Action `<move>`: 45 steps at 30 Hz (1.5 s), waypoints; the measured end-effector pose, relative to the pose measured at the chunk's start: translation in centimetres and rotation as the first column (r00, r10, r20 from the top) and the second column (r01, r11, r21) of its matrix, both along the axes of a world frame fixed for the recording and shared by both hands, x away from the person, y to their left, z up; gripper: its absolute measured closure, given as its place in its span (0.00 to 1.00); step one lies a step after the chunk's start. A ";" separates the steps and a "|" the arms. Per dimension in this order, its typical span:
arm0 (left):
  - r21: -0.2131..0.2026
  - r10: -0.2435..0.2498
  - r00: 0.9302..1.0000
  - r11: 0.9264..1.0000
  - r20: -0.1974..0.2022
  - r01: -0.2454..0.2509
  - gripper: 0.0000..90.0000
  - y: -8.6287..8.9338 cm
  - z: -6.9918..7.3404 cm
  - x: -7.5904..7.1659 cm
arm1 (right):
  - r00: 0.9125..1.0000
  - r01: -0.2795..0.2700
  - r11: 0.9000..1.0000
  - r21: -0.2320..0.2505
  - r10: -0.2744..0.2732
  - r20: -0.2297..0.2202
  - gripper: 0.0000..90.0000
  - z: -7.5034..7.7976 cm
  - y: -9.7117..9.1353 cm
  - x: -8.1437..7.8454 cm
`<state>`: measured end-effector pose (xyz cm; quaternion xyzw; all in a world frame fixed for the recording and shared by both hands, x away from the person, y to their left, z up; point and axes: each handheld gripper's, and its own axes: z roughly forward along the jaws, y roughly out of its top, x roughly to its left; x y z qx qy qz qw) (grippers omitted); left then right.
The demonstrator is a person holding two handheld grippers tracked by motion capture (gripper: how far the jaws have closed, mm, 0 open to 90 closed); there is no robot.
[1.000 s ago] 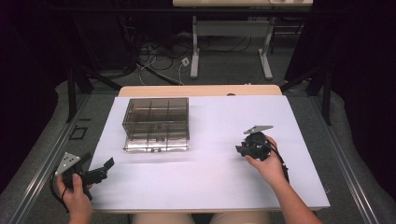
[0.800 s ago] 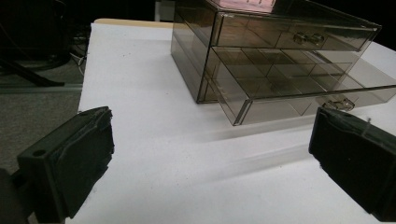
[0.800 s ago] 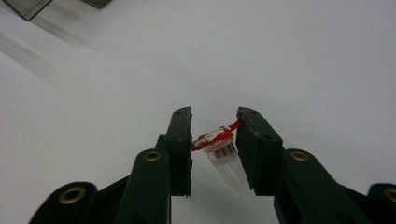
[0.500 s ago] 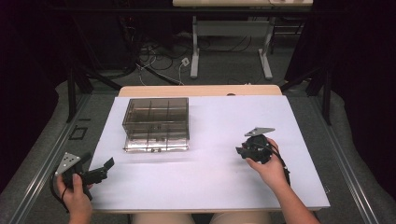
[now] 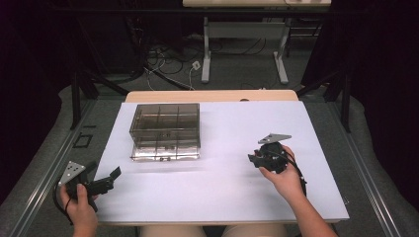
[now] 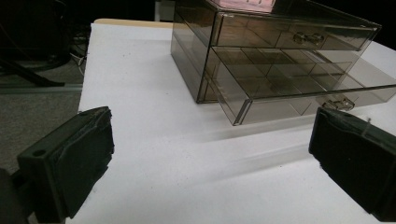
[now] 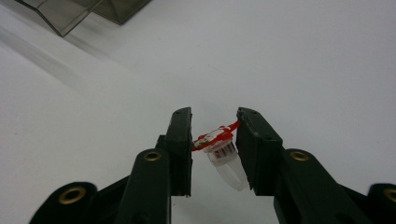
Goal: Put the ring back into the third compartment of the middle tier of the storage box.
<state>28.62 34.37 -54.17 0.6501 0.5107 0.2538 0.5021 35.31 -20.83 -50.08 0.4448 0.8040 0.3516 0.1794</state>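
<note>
A smoky clear drawer box (image 5: 165,129) stands on the white table top (image 5: 222,182), left of centre, with its lower drawer (image 6: 299,88) pulled out toward me. In the right gripper view my right gripper (image 7: 215,126) is shut on a small clear plastic ring (image 7: 219,144) with a red and white top, held just above the table. In the high view that right gripper (image 5: 254,159) sits right of centre, pointing left. My left gripper (image 5: 104,170) rests at the table's front left edge, open and empty. Its jaws stand wide apart in the left gripper view (image 6: 210,140), facing the box.
The drawers are split into small compartments (image 6: 280,70), and each front carries a clear knob (image 6: 308,37). White table surface lies between the box and both grippers. Beyond the table's far edge are desk legs (image 5: 207,54) and cables on the floor.
</note>
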 end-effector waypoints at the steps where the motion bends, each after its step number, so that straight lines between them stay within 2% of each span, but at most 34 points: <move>1: 0.000 0.000 1.000 1.000 0.001 0.000 0.00 0.0 0.0 0.0 | 1.000 -0.004 1.000 0.003 0.004 0.005 0.74 0.3 0.3 -0.1; 17: 0.001 0.000 1.000 1.000 0.003 0.000 0.00 0.0 0.0 0.0 | 0.997 -0.077 0.997 0.012 0.076 0.033 0.74 2.0 2.9 0.0; 25: 0.000 -0.003 1.000 1.000 0.001 0.003 0.00 0.0 0.0 0.0 | 0.994 -0.098 0.995 0.019 0.097 0.045 0.74 2.7 4.0 0.2; 45: -0.005 -0.002 1.000 1.000 0.004 0.002 0.00 0.0 0.0 0.0 | 0.990 -0.128 0.991 0.030 0.126 0.061 0.74 4.1 5.5 0.7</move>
